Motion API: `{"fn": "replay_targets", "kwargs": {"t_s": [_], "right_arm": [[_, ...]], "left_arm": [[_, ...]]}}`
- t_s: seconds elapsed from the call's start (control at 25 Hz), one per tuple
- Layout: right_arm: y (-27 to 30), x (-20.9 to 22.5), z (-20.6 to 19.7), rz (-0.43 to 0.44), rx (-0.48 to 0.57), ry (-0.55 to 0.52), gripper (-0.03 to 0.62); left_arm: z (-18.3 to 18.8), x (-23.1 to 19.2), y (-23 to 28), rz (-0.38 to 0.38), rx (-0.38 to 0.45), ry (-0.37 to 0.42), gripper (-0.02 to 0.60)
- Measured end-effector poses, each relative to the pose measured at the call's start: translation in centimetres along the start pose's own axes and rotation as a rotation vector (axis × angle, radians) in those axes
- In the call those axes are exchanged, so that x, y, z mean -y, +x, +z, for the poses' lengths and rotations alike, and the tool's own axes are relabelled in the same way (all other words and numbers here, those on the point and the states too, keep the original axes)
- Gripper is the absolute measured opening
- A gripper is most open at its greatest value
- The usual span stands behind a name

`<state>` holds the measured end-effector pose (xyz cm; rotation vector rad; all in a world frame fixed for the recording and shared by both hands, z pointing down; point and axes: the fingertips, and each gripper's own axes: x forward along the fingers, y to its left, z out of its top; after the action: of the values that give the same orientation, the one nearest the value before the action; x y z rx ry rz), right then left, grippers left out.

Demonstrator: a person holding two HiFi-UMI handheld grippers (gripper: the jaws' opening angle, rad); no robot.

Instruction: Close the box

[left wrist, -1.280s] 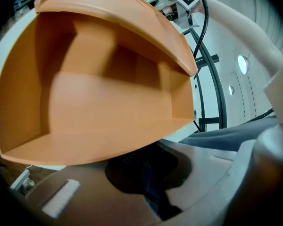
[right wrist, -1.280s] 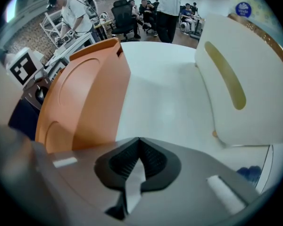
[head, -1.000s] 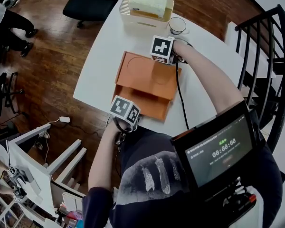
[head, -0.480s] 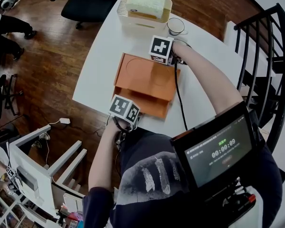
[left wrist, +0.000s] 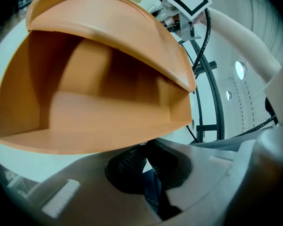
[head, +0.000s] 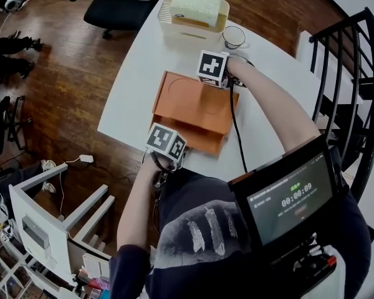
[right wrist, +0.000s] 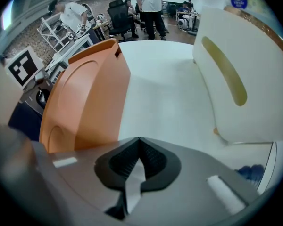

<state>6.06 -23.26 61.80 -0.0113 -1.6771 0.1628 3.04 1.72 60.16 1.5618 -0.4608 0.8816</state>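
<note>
An orange box lies on the white table, its lid hinged up and hanging partway over the base. In the left gripper view the lid slants above the hollow box. My left gripper is at the box's near edge. Its jaws are shut, with the tips right at the base's front lip. My right gripper is at the lid's far right corner. It is shut with nothing between its jaws, and the lid rises just to its left.
A white basket with a tissue pack stands at the table's far end, a mug beside it. An office chair is beyond the table, a stair railing to the right, and a white shelf at the lower left.
Both grippers and the box stand as before. Only the head view has shifted slightly.
</note>
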Motion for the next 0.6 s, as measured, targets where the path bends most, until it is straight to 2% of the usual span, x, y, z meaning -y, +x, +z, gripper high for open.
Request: {"fn": "replay_targets", "kwargs": {"t_s": [0.6], "right_arm": [[0.3, 0.0, -0.1, 0.013, 0.000, 0.011, 0.005]], "left_arm": [[1.2, -0.3, 0.1, 0.017, 0.005, 0.018, 0.014]]}}
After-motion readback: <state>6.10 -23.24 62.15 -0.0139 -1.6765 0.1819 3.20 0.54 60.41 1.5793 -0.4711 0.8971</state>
